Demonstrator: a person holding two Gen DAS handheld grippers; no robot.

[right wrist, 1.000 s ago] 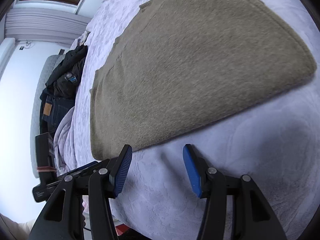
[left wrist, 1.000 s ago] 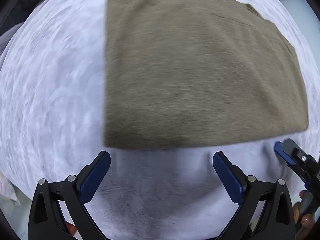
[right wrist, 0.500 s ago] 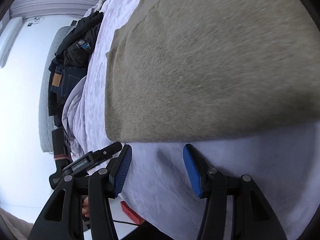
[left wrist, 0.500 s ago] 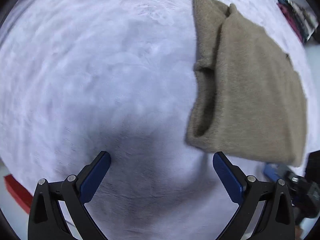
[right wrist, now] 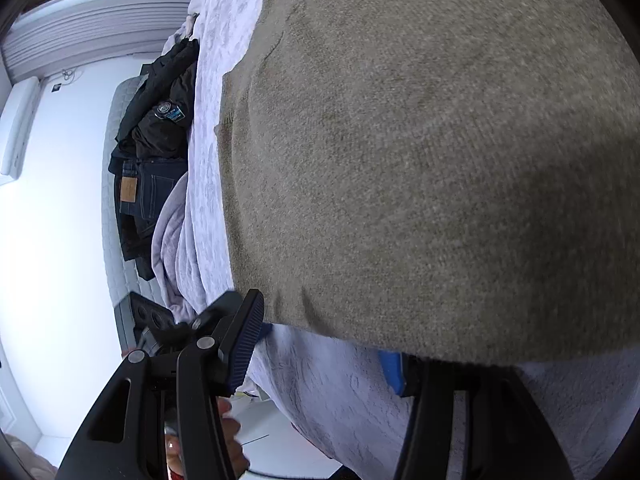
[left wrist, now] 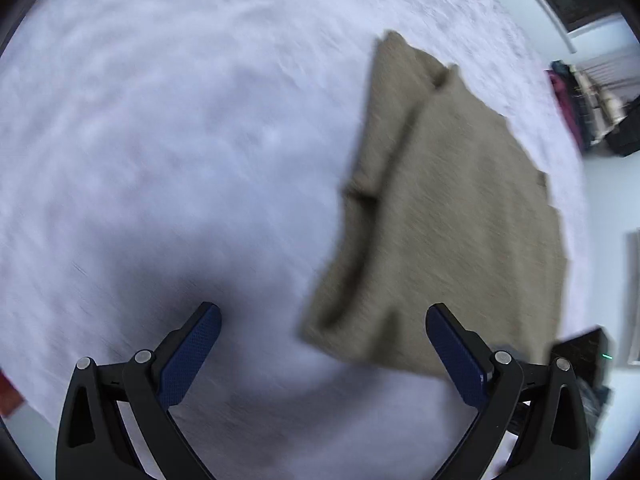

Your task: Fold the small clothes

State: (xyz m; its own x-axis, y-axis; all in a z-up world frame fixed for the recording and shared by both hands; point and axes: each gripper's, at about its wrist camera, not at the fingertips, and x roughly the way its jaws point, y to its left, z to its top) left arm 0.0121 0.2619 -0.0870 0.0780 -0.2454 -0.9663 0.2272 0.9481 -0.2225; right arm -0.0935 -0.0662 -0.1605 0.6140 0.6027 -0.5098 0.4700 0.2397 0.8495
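A tan knitted garment (left wrist: 460, 208) lies folded on a pale lavender blanket (left wrist: 160, 140). In the left wrist view its layered side edge faces left, and its near corner sits between the fingertips of my left gripper (left wrist: 322, 309), which is open and hovers above. In the right wrist view the garment (right wrist: 420, 160) fills most of the picture. My right gripper (right wrist: 324, 328) stands half open at its near edge. The left finger (right wrist: 244, 340) is beside the corner, and the right finger (right wrist: 394, 372) has its tip hidden under the hem. The pads do not press the cloth.
Dark clothes and jeans (right wrist: 152, 152) are piled past the blanket's (right wrist: 332, 392) far side. A hand (right wrist: 228, 432) shows below my right gripper, by the bed's edge. Hanging clothes (left wrist: 580, 104) stand at the far right. A black device (left wrist: 580, 352) sits near the garment's corner.
The left view has swung and rolled: the garment went from straight ahead to the right, its corner now between the left fingers. The right gripper closed in on the hem, which now covers its right fingertip.
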